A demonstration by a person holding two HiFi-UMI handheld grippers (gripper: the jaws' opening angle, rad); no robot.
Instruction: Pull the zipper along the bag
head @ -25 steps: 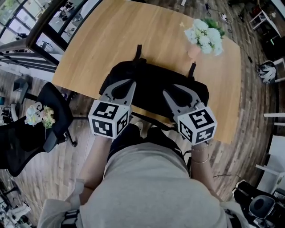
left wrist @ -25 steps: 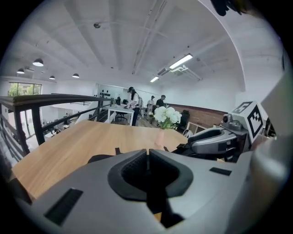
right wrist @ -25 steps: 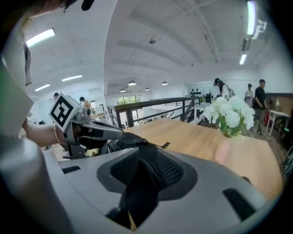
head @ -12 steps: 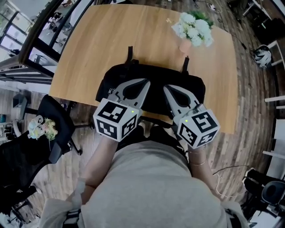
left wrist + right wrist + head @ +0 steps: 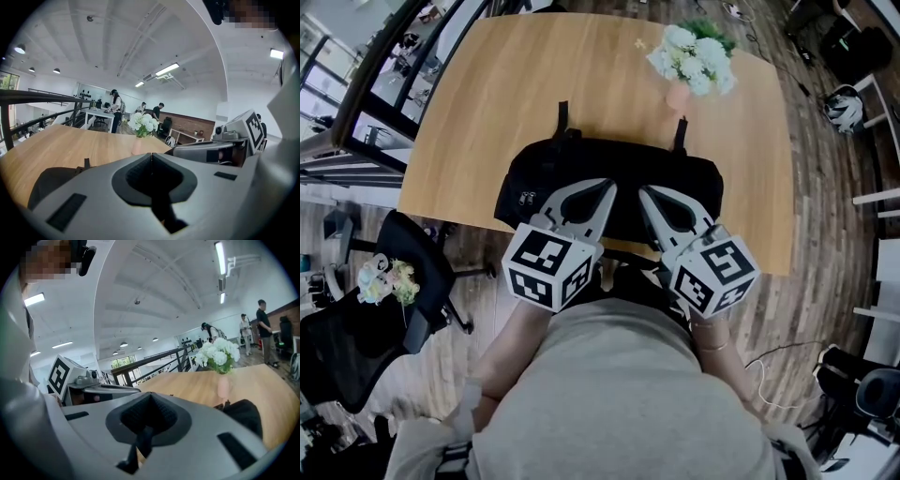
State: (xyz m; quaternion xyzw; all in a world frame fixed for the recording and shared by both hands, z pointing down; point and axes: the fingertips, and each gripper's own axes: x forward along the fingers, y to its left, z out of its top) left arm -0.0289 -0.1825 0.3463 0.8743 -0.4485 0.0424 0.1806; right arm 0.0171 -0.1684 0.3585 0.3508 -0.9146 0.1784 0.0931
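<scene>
Closing tight over the bag (image 5: 534,173), the jaws of the right gripper (image 5: 643,191) now match the left gripper (image 5: 611,187), pressed together, so the zipper pull looks ready to begin

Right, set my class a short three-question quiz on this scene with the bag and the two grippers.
1. True or false: the black bag lies on the floor.
2. What stands on the table beyond the bag?
3. The jaws of the right gripper are: A) wide apart B) shut together C) out of sight.

Key:
1. False; it lies on the table.
2. A vase of white flowers.
3. B.
</scene>
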